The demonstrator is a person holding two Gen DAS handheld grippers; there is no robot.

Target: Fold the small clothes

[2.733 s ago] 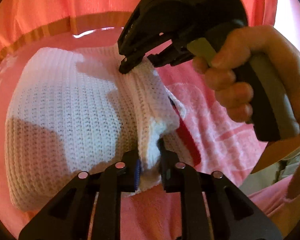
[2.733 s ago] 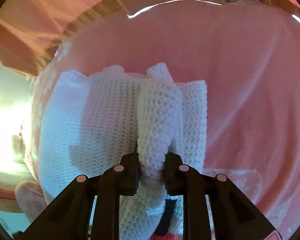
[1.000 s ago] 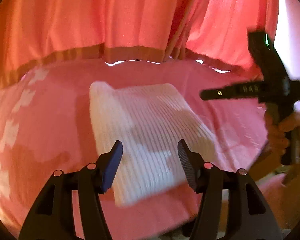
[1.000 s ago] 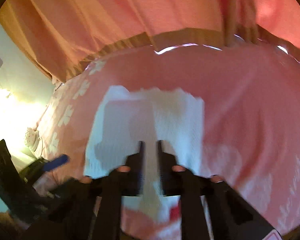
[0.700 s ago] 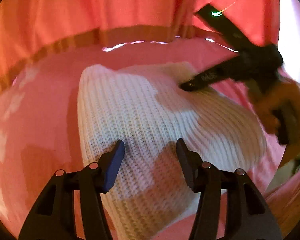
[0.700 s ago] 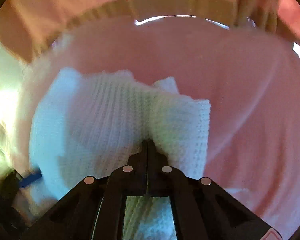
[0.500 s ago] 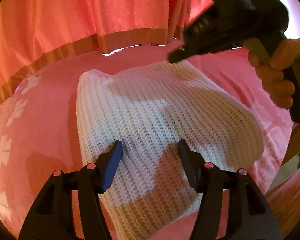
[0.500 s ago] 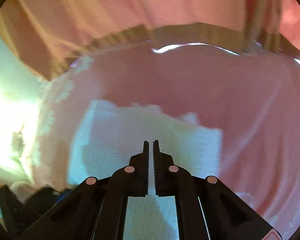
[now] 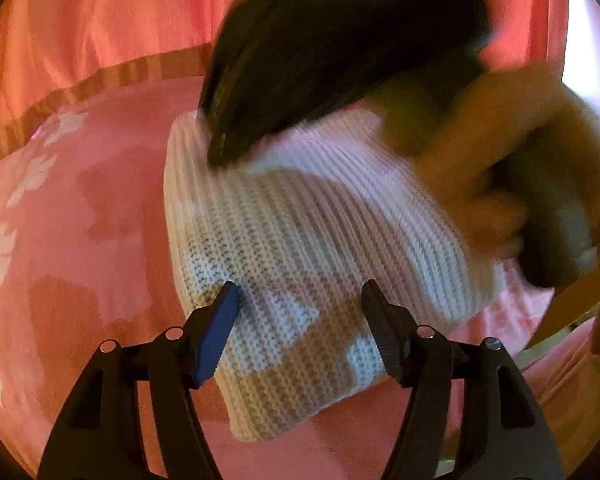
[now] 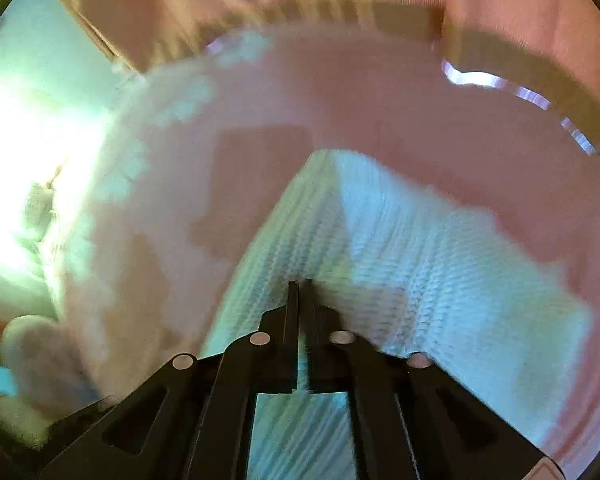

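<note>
A white knitted garment (image 9: pixel 300 248) lies folded into a rough rectangle on the pink cloth. My left gripper (image 9: pixel 300 312) is open and empty, its fingers spread just above the garment's near end. My right gripper (image 10: pixel 299 286) is shut with nothing between its fingers, and its tip presses down on the knit (image 10: pixel 420 264). In the left wrist view the right gripper (image 9: pixel 216 156) is a blurred black shape with its tip on the garment's far left corner, held by a hand (image 9: pixel 500 184).
The pink cloth with white flower prints (image 9: pixel 80 216) covers the surface. An orange curtain (image 9: pixel 100 28) hangs behind. The surface's edge drops off at the right (image 9: pixel 560 312). A bright window area and some fluffy white things (image 10: pixel 28 352) are at the left in the right wrist view.
Both grippers let go of the fold and the garment now lies flat. The right gripper, shut, has swung across to the far left corner and pressed down. The left gripper stays open.
</note>
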